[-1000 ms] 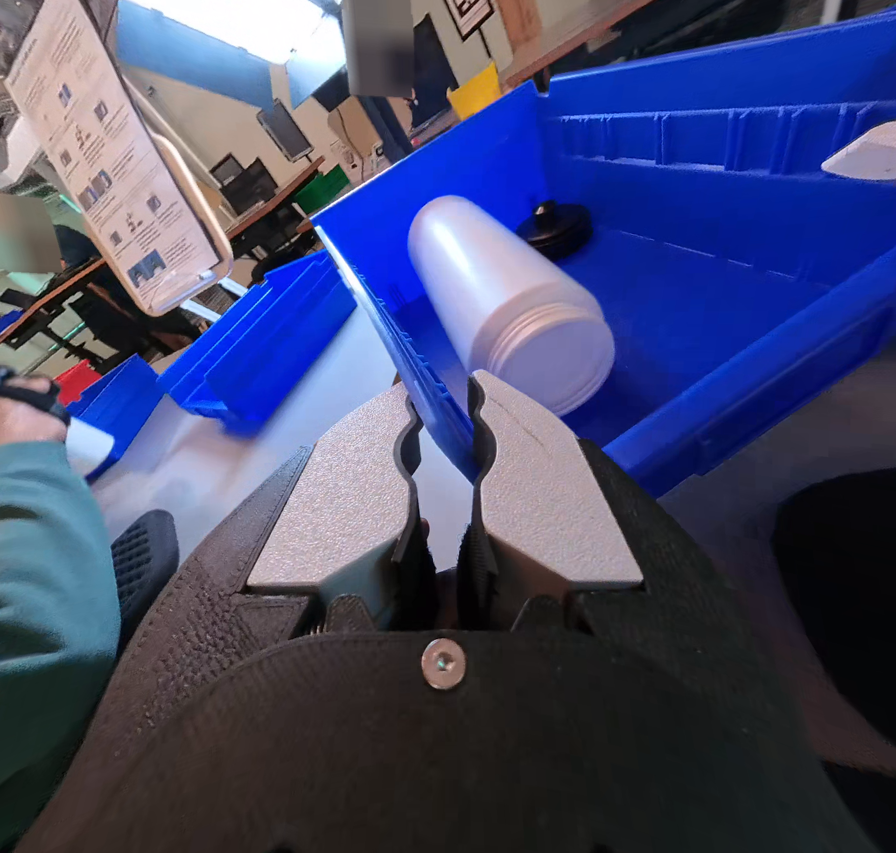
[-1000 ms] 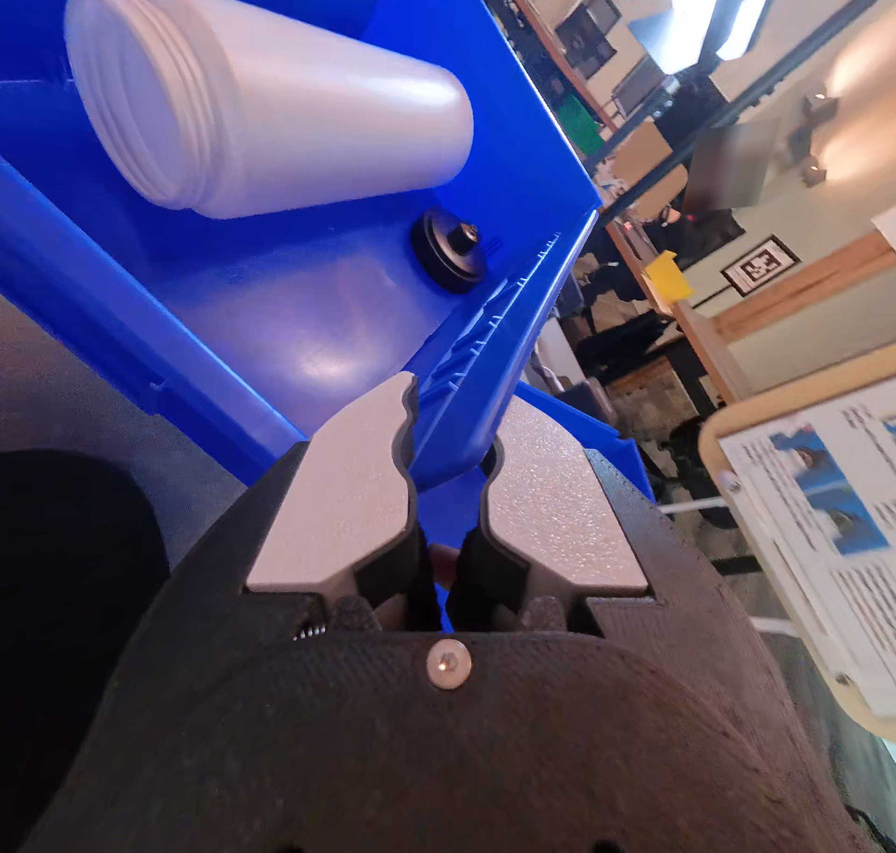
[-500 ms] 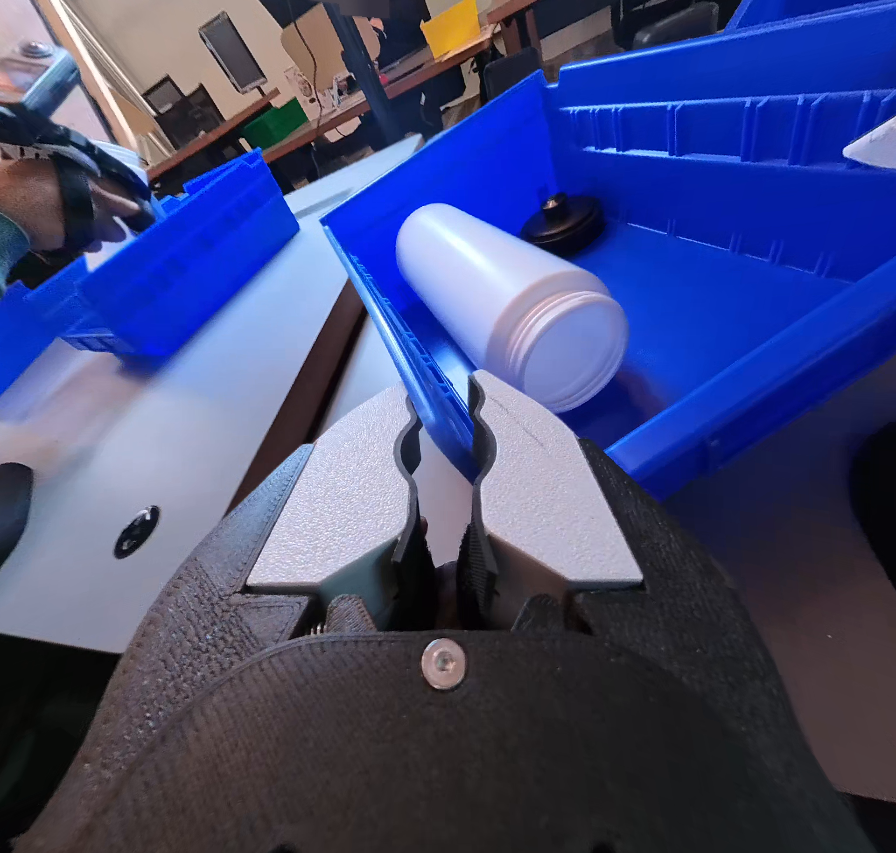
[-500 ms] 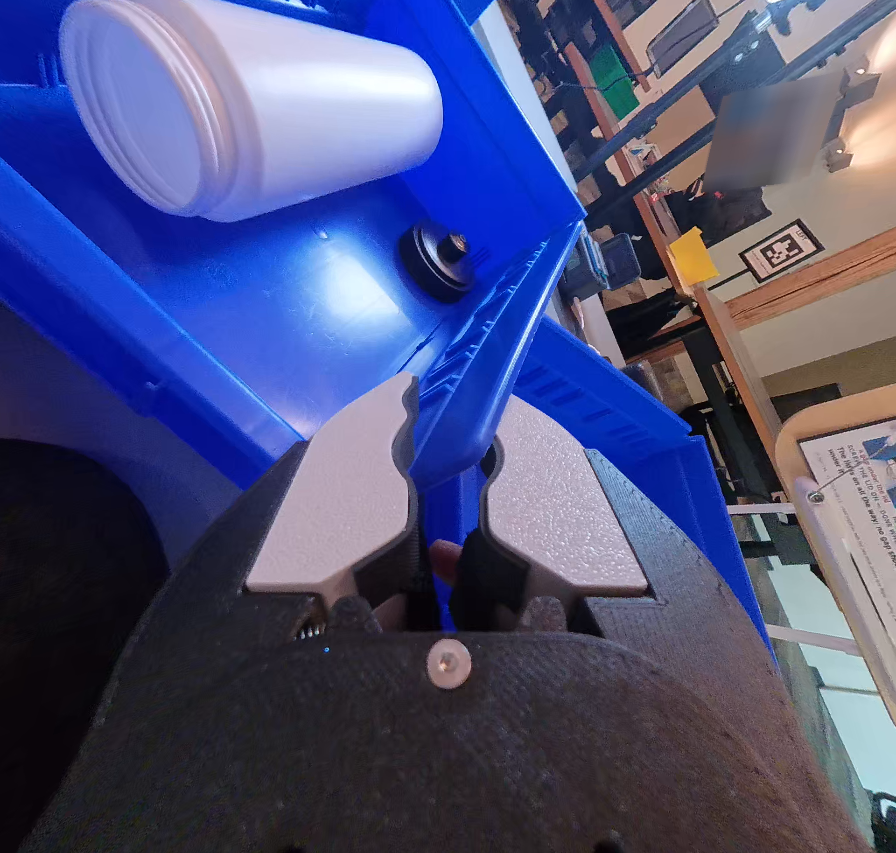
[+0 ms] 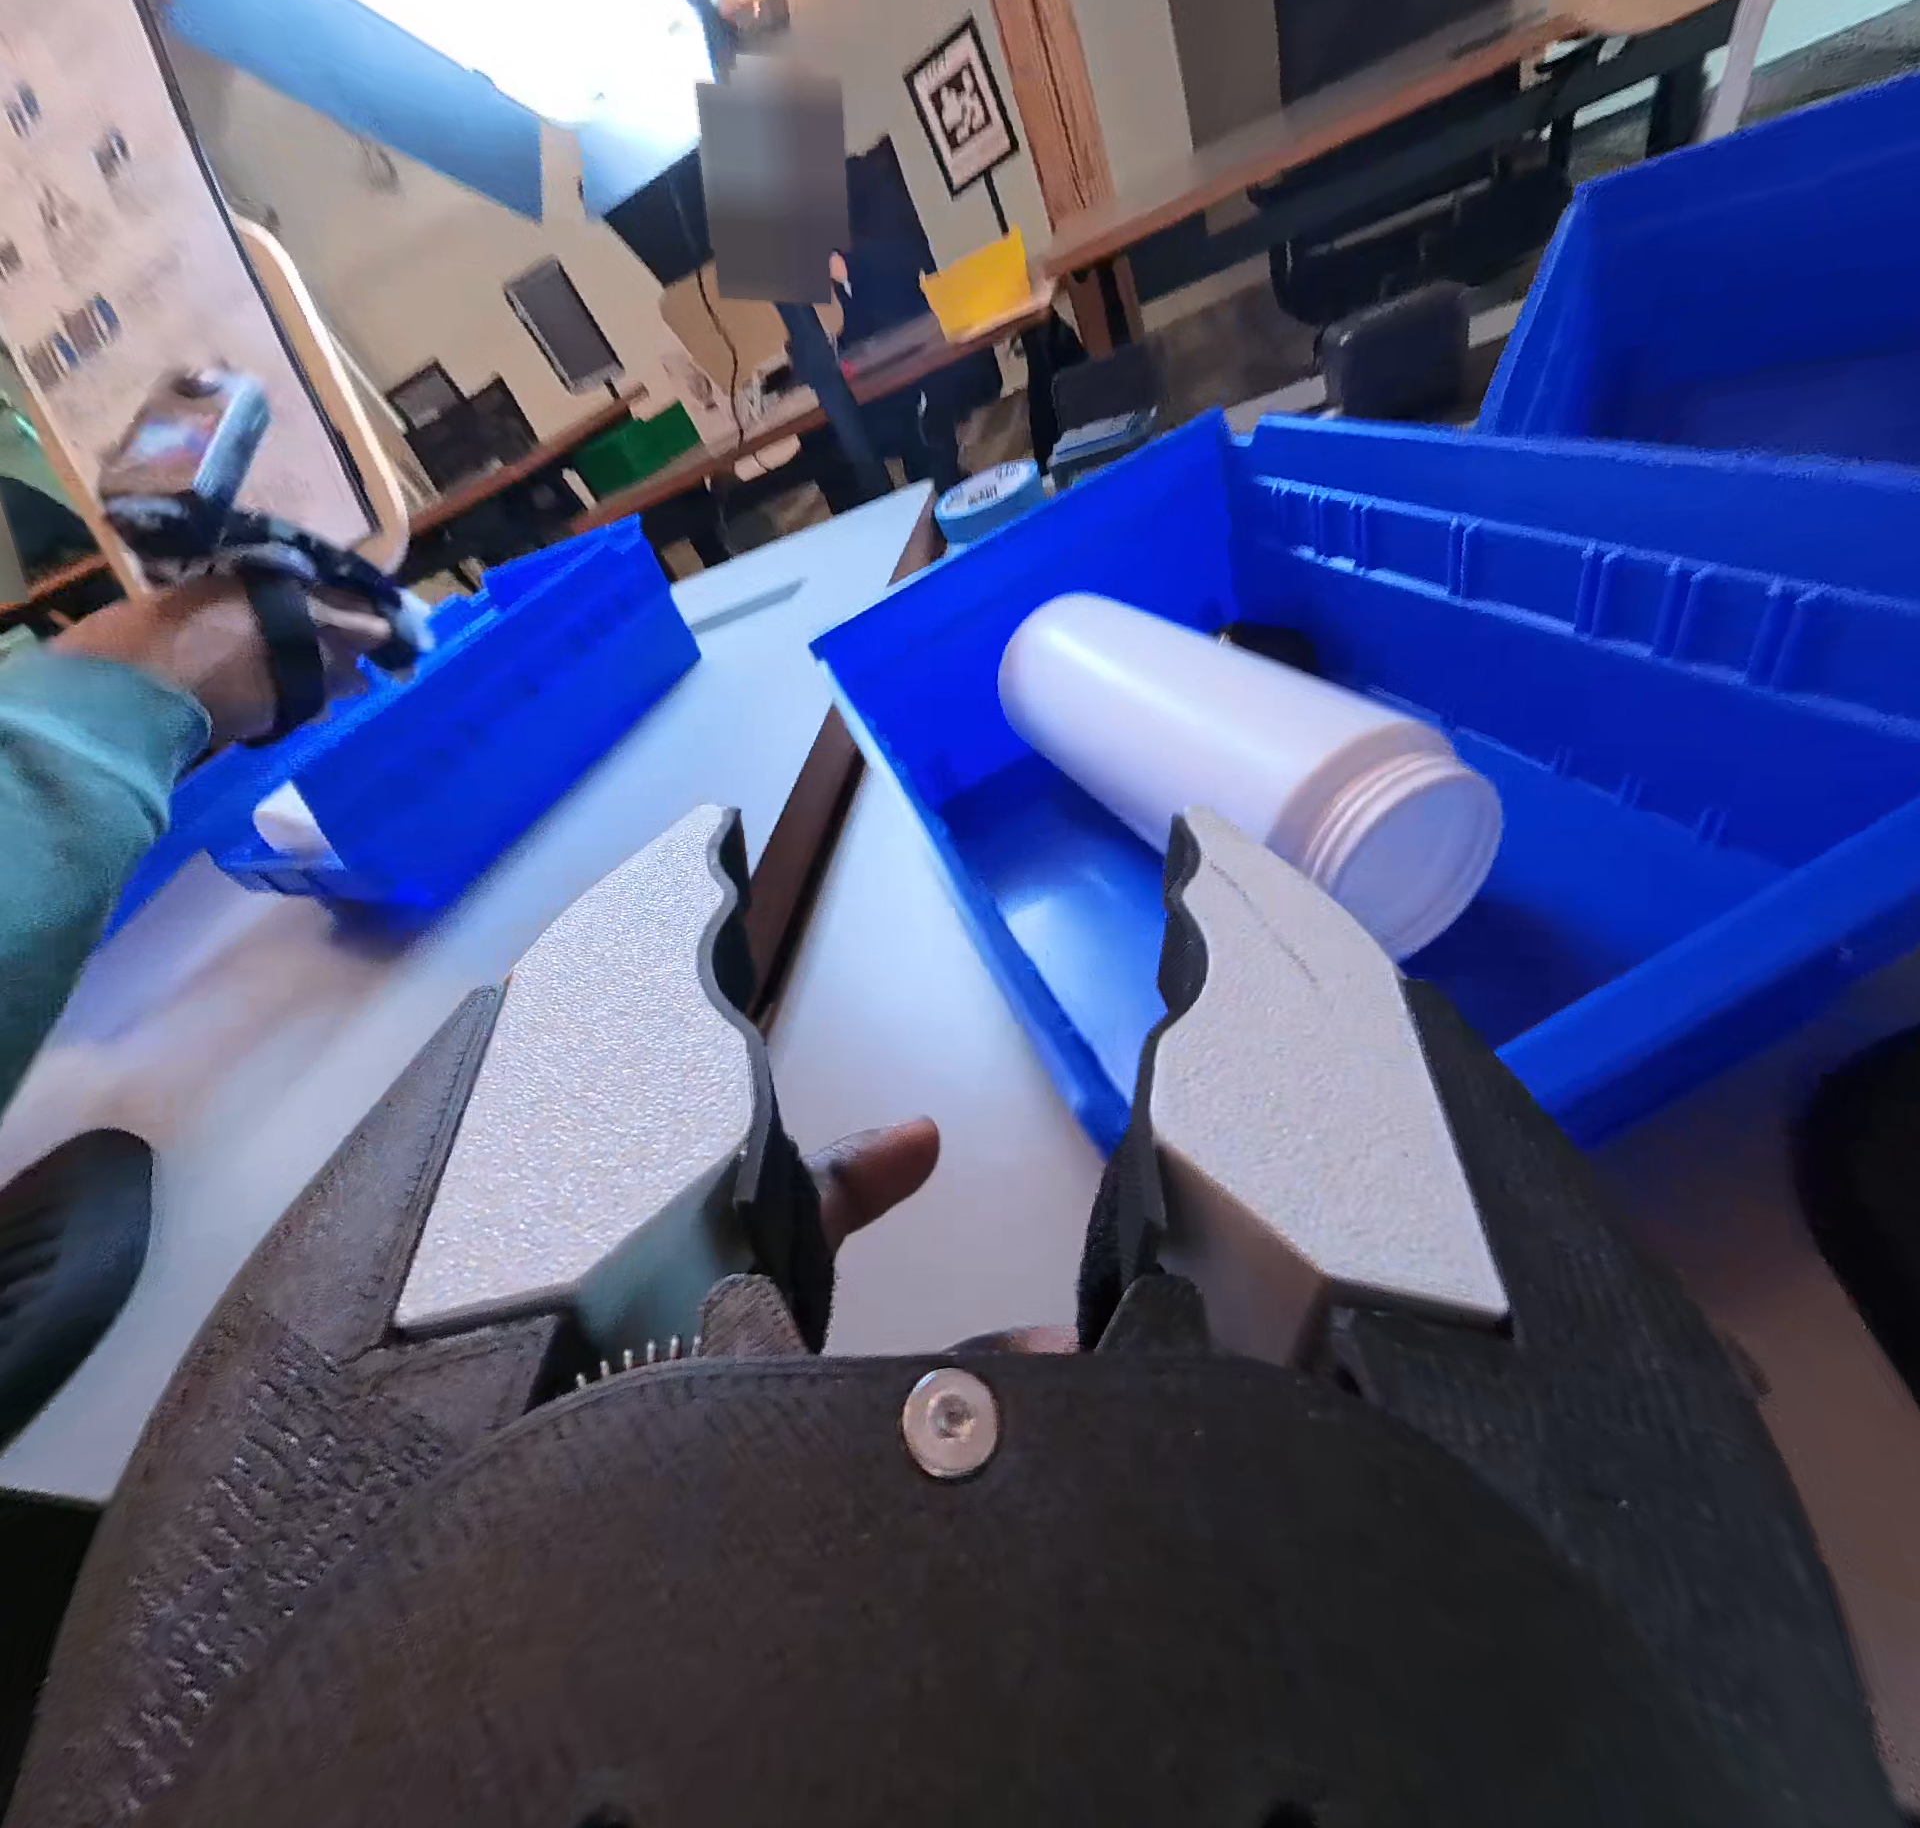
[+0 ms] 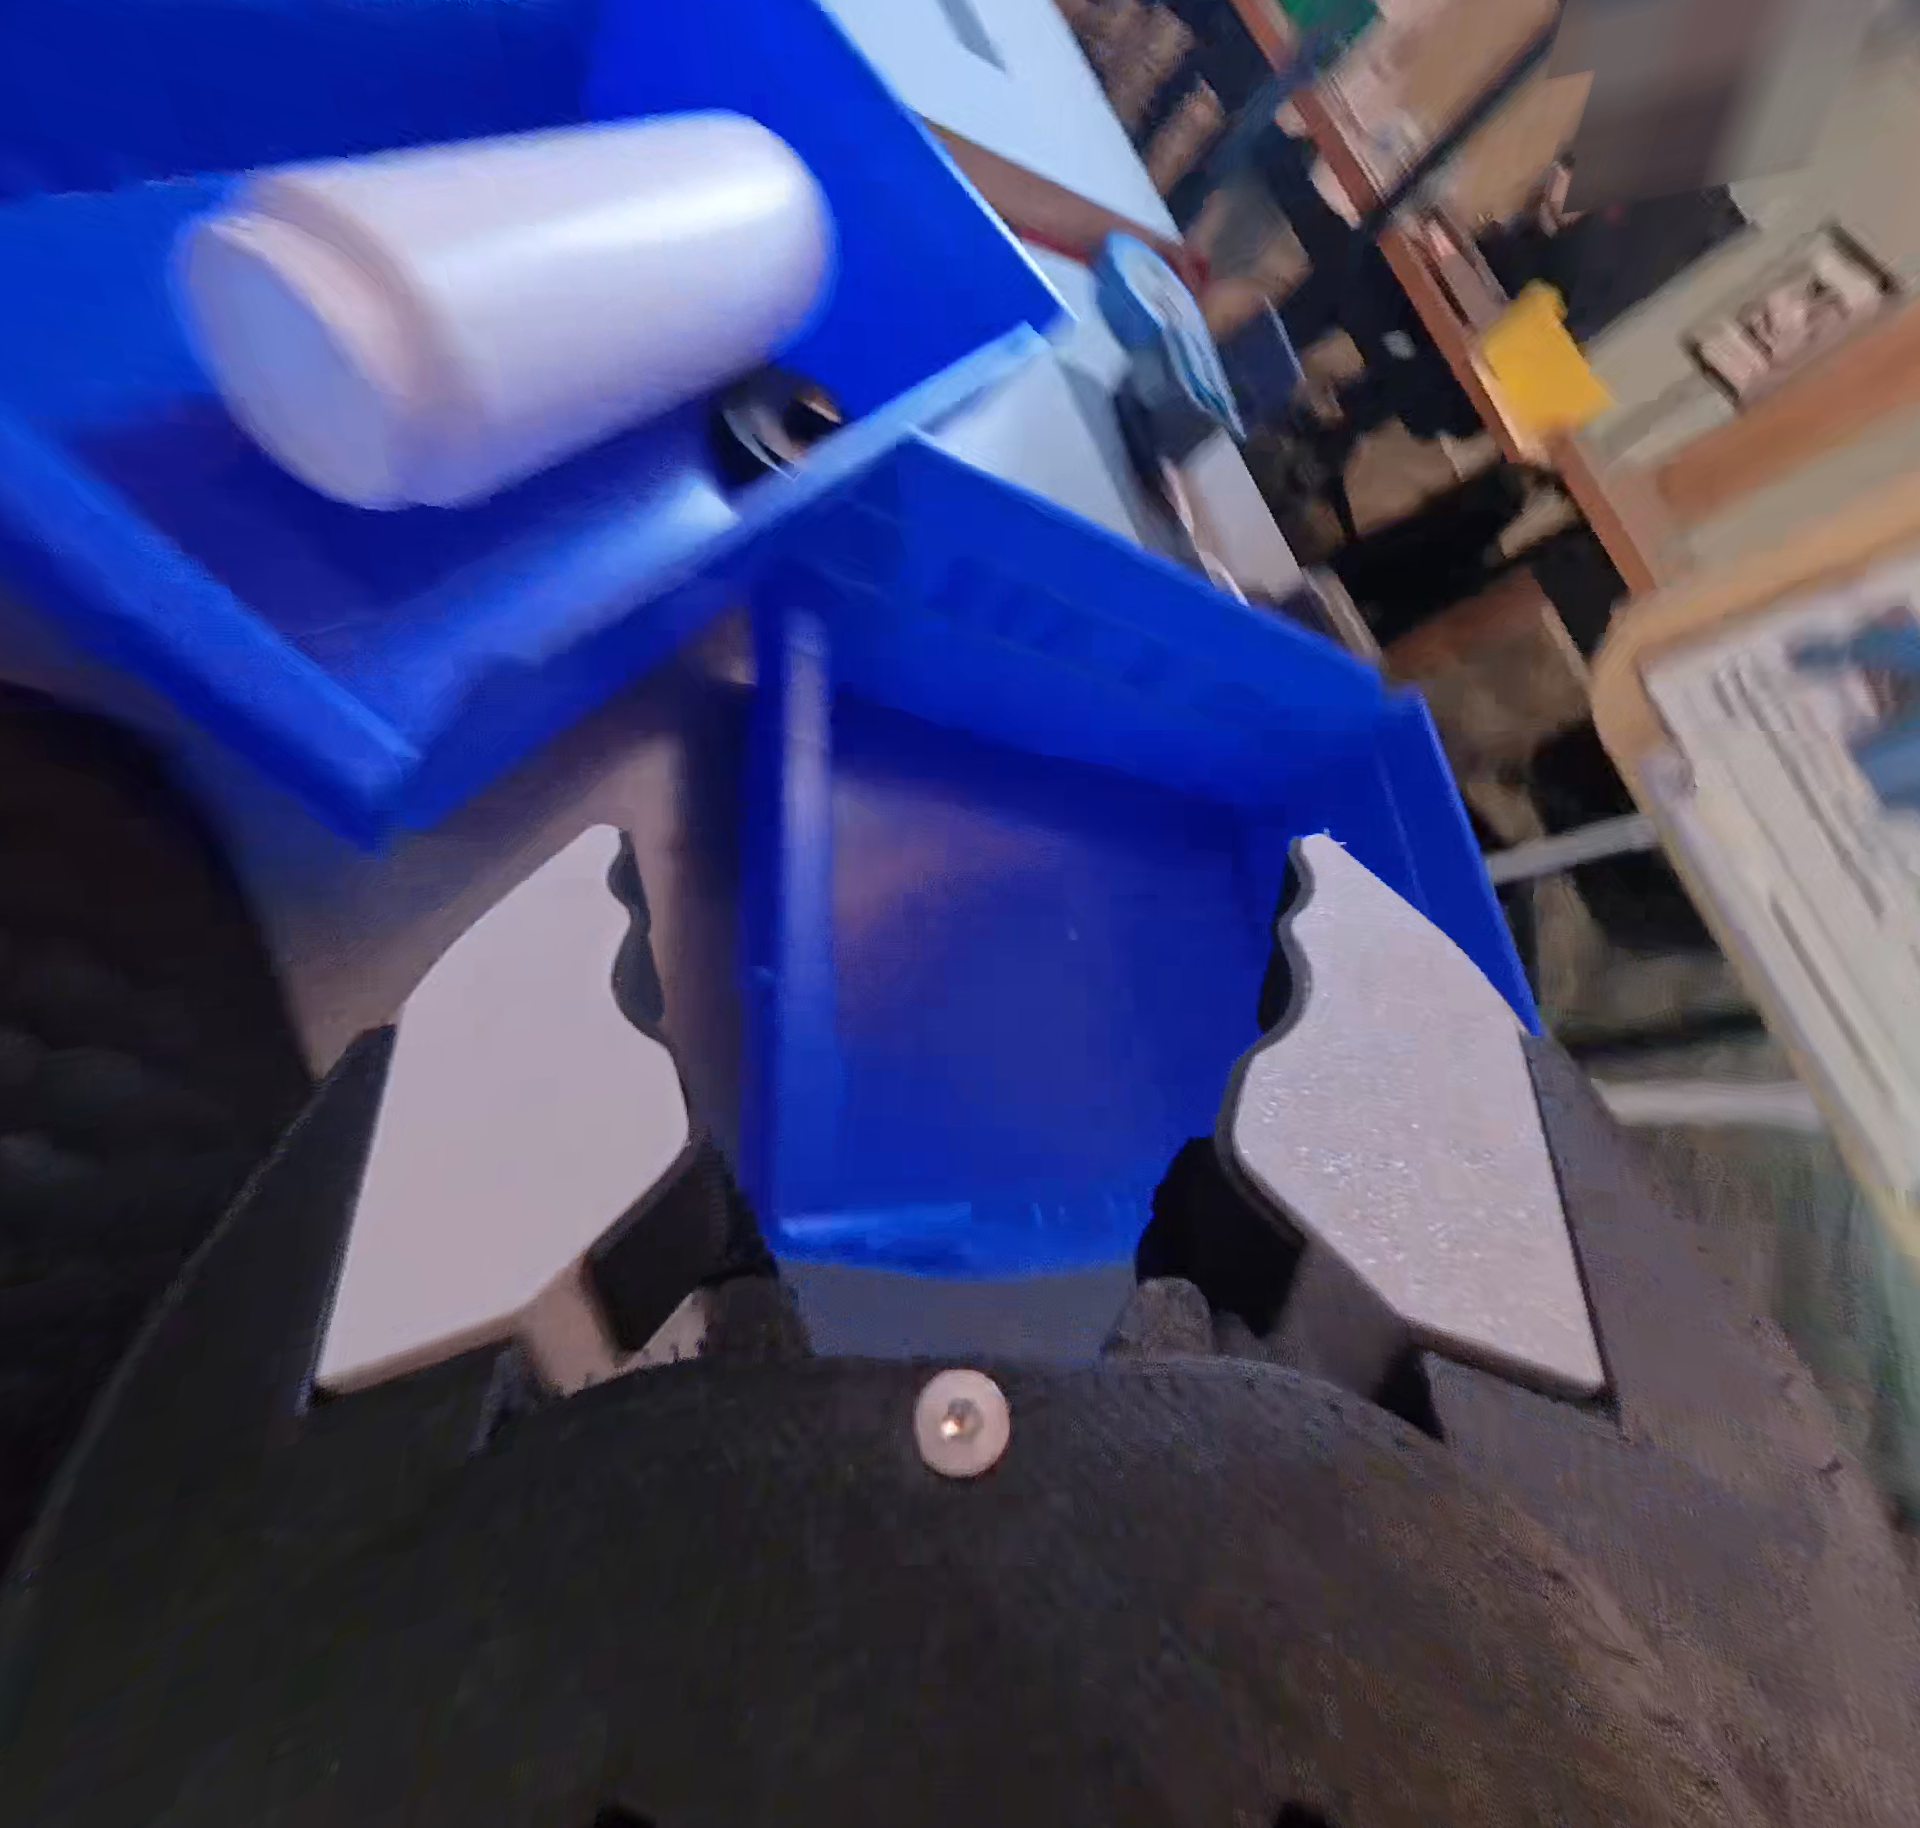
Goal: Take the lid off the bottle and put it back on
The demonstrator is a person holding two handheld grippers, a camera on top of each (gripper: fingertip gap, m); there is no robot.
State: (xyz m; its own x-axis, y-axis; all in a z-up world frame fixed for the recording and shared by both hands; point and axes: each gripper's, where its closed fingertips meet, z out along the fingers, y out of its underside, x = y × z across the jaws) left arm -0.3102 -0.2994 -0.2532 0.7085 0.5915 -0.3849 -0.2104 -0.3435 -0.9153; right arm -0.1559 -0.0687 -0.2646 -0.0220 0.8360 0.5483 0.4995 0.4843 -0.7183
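A white bottle [image 5: 1247, 750] lies on its side in a blue bin [image 5: 1714, 989], its threaded mouth toward me with no lid on it. A black lid [image 5: 1262, 640] shows only as a sliver behind it. My left gripper [image 5: 951, 843] is open and empty, its fingers either side of the bin's left wall. In the blurred right wrist view the bottle [image 6: 499, 303] lies in the bin [image 6: 208, 656] with the black lid [image 6: 769, 428] beside its base. My right gripper [image 6: 961, 848] is open and empty over a neighbouring blue bin [image 6: 987, 947].
Another blue bin [image 5: 488, 718] sits on the grey table [image 5: 904, 999] at left, with a person's strapped hand [image 5: 208, 635] over it. A blue tape roll [image 5: 987, 511] lies behind the bins. A further blue bin [image 5: 1714, 303] stands at the back right.
Both grippers were shut on the bin's side walls; both have opened and let go. The right view has swung fast and is now blurred.
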